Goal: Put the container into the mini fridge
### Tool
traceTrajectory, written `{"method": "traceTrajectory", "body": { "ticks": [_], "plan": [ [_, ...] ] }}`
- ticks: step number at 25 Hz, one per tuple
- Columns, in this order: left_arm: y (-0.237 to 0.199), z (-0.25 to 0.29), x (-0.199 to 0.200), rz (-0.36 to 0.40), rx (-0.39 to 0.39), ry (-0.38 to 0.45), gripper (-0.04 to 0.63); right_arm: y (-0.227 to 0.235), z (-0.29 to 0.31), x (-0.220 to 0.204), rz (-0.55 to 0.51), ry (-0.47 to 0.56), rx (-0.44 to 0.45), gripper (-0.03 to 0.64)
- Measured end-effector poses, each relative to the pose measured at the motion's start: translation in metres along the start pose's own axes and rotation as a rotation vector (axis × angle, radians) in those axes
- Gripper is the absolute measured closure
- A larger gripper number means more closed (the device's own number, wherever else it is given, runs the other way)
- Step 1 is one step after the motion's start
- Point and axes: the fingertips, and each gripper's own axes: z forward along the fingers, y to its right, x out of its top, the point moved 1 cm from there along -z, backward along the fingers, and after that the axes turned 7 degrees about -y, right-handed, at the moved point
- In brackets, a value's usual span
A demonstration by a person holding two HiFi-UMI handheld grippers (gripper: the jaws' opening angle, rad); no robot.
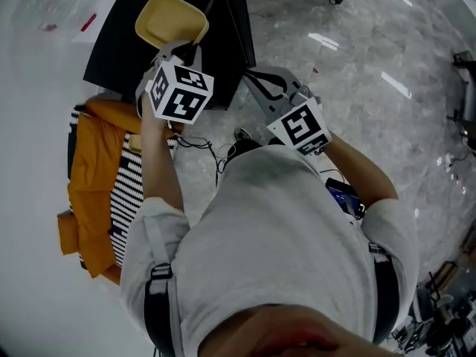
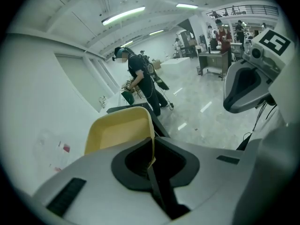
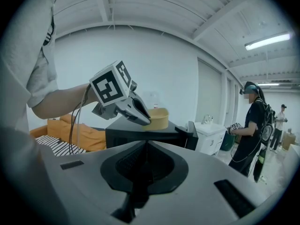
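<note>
The yellow container (image 1: 171,19) is a shallow open tub, held above the top of the black mini fridge (image 1: 119,62). My left gripper (image 1: 178,47) is shut on the near rim of the container (image 2: 119,130); the rim edge sits pinched between the jaws of the left gripper (image 2: 151,159). In the right gripper view the container (image 3: 158,118) hangs just over the fridge (image 3: 140,134), with the left gripper (image 3: 140,116) on its side. My right gripper (image 1: 251,78) hovers to the right of the fridge, shut with nothing in it, as the right gripper (image 3: 139,172) shows.
An orange jacket (image 1: 93,192) on a striped cloth (image 1: 126,199) lies left of the person's arm. Cables (image 1: 204,147) trail on the marble floor (image 1: 372,58). Another person (image 2: 140,78) stands further off by a white cabinet (image 3: 208,135).
</note>
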Motion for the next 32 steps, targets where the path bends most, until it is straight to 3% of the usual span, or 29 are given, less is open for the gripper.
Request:
{"method": "traceTrajectory", "body": {
  "ticks": [11, 18, 27, 32],
  "plan": [
    [0.063, 0.003, 0.056, -0.017, -0.016, 0.057, 0.566, 0.033, -0.048, -0.03, 0.024, 0.014, -0.012, 0.577],
    [0.097, 0.013, 0.08, -0.037, 0.029, 0.062, 0.566, 0.051, -0.072, -0.056, -0.001, 0.027, -0.007, 0.577],
    [0.145, 0.039, 0.081, -0.081, 0.073, -0.003, 0.566, 0.071, -0.075, -0.108, 0.098, 0.077, 0.047, 0.578],
    [0.151, 0.049, 0.083, -0.068, 0.087, 0.005, 0.566, 0.073, -0.061, -0.132, 0.054, 0.081, 0.063, 0.578]
  ]
}}
